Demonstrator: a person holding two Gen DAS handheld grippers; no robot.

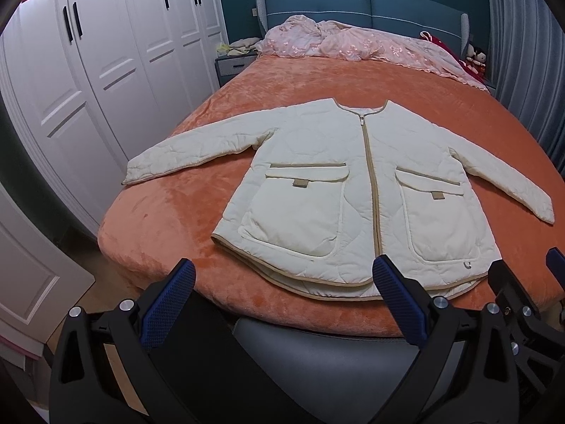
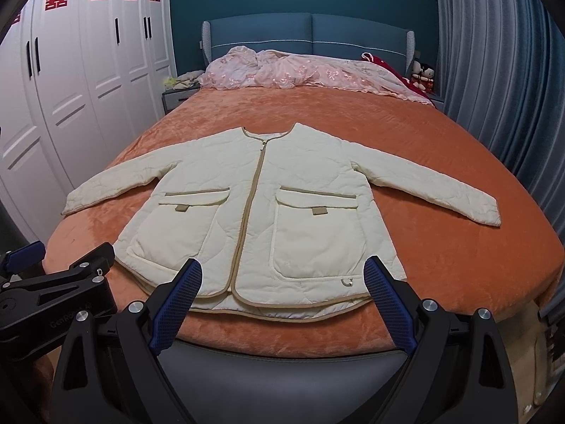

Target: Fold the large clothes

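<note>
A cream quilted jacket point(image 1: 356, 190) with tan trim lies flat, front up and zipped, on the orange bed cover point(image 1: 169, 219), both sleeves spread outward. It also shows in the right wrist view point(image 2: 247, 212). My left gripper point(image 1: 284, 275) is open and empty, held above the foot of the bed near the jacket's hem. My right gripper point(image 2: 282, 275) is open and empty, also just short of the hem. The right gripper shows at the right edge of the left wrist view point(image 1: 522, 289); the left gripper shows at the left edge of the right wrist view point(image 2: 53, 282).
A crumpled pink quilt point(image 2: 300, 74) lies at the head of the bed by the blue headboard point(image 2: 310, 31). White wardrobes point(image 2: 70, 88) stand to the left, a nightstand point(image 1: 235, 63) beside them. Grey curtains point(image 2: 494, 88) hang on the right. A grey footboard point(image 2: 282, 371) runs below the grippers.
</note>
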